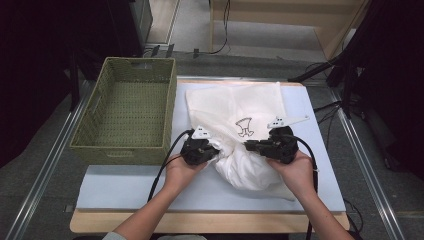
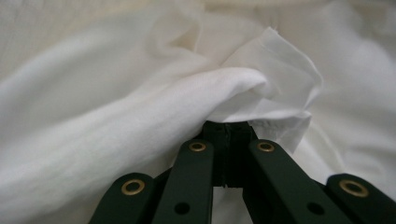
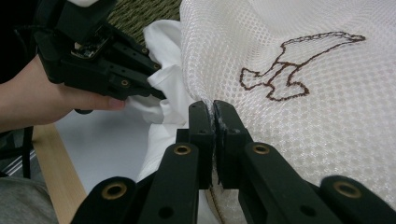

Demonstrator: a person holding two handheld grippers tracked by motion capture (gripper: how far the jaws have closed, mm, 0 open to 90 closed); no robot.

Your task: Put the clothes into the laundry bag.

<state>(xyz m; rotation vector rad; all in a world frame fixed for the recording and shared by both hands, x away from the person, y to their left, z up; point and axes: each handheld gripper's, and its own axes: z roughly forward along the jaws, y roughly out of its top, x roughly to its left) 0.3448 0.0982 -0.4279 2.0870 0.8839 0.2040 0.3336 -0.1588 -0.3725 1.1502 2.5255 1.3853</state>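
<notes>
From above, the mesh bag (image 1: 235,107) lies on the table (image 1: 120,185), right of the basket (image 1: 125,107), with white cloth (image 1: 247,170) at its near end. The left gripper (image 2: 229,128) pinches a fold of the cloth. The right gripper (image 3: 214,114) pinches the bag's edge, near a brown embroidered figure (image 3: 289,70).

Left of the hands: the woven basket (image 1: 125,112) walls off that side of the table (image 1: 125,187), its near wall just beside the left gripper (image 1: 215,152).
Between the grippers: bunched white cloth (image 1: 247,170) and the mesh bag (image 1: 235,105) fill the gap up to the right gripper (image 1: 248,146).
Near edge: a bare strip of table lies open below the basket.
Right edge: a narrow bare strip runs beside the bag.
</notes>
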